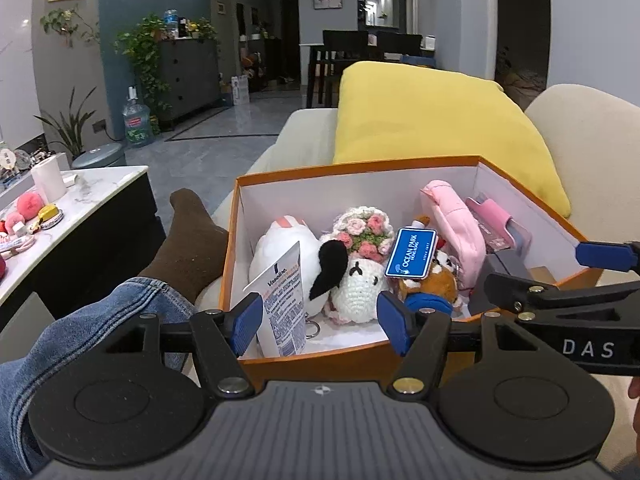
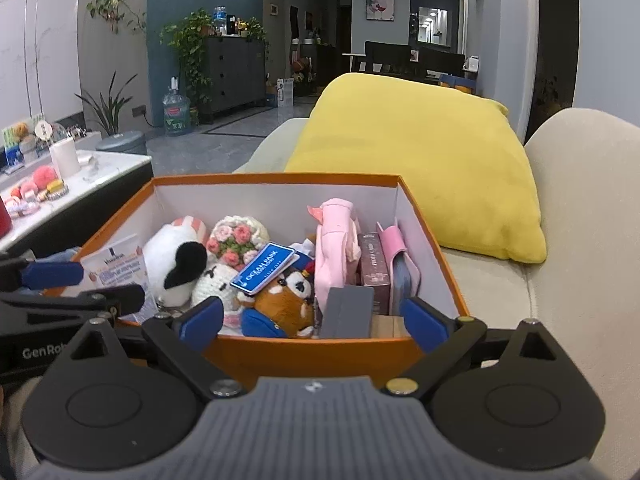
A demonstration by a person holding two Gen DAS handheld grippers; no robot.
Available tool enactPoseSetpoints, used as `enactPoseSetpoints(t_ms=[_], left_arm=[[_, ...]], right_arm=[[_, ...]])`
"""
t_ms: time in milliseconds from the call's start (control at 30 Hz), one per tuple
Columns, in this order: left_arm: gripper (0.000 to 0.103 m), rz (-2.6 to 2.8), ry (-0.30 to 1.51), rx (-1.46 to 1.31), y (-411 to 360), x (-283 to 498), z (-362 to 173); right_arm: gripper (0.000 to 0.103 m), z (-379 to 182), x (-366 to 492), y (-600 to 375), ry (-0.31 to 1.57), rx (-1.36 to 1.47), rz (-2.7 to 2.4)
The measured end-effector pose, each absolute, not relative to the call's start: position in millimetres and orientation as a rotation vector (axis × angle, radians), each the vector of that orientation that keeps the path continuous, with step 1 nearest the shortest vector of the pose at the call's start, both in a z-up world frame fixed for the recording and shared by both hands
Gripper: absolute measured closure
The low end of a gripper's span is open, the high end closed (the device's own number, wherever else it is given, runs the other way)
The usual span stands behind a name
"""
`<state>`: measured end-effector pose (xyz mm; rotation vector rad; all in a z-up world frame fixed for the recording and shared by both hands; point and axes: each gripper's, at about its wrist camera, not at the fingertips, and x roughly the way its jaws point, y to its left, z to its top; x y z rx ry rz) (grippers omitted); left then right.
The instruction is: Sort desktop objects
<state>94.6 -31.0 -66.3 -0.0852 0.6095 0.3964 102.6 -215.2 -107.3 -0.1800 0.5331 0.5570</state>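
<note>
Cream upholstery of a sofa (image 2: 580, 240) is seen under and right of everything, with a yellow cushion (image 2: 420, 168) leaned against its far right back. A marble-topped table (image 1: 100, 196) is noted at far left, carrying a paper roll (image 1: 48, 180) and small pink and yellow trinkets. A denim-clad leg (image 1: 80, 332) and a brown sock (image 1: 188, 248) are stretched between table and sofa.

An orange box (image 2: 320, 350), white inside and lidless, is set on the sofa seat in front of the cushion. Inside it, from left to right:
- a white tube with blue print (image 1: 280, 300), propped at the near left wall
- a white plush with a black patch (image 1: 296, 252)
- a crocheted white doll crowned with pink flowers (image 1: 360, 256)
- a blue Ocean Park tag (image 1: 410, 254), lying across a brown plush (image 2: 284, 300)
- a pink pouch (image 2: 334, 240), stood upright
- a grey block (image 2: 348, 312), near wall
- a dark red booklet (image 2: 372, 268) and a pink-cased item (image 2: 400, 264), against the right wall

Left gripper (image 1: 320, 320) is held over the near left rim, jaws spread, nothing pinched; the tube is just beside its left pad. Right gripper (image 2: 316, 320) is held over the near right rim, jaws spread wide, nothing gripped between them.
</note>
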Motion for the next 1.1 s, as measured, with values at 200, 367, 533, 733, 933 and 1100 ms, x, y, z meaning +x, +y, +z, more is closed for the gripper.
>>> enactPoseSetpoints(t_ms=[200, 367, 533, 733, 933, 1100], left_arm=[[0.024, 0.436, 0.586, -0.07, -33.1, 93.8, -69.2], [0.023, 0.438, 0.581, -0.071, -31.4, 93.0, -69.6], [0.023, 0.448, 0.585, -0.061, -32.7, 93.9, -69.0], [0.023, 0.447, 0.587, -0.061, -33.3, 93.2, -69.2], [0.023, 0.448, 0.589, -0.064, -33.4, 93.1, -69.1], [0.023, 0.445, 0.598, -0.087, -32.4, 92.3, -69.0]], right_arm=[[0.005, -110.9, 104.5, -214.4, 0.524, -0.188, 0.537], [0.004, -112.2, 104.3, -213.1, 0.517, -0.191, 0.53], [0.004, -113.7, 106.2, -212.2, 0.517, -0.193, 0.525], [0.004, -114.1, 106.0, -212.0, 0.517, -0.195, 0.526], [0.004, -114.2, 106.4, -212.0, 0.517, -0.195, 0.527], [0.004, -114.6, 107.1, -211.4, 0.515, -0.197, 0.523]])
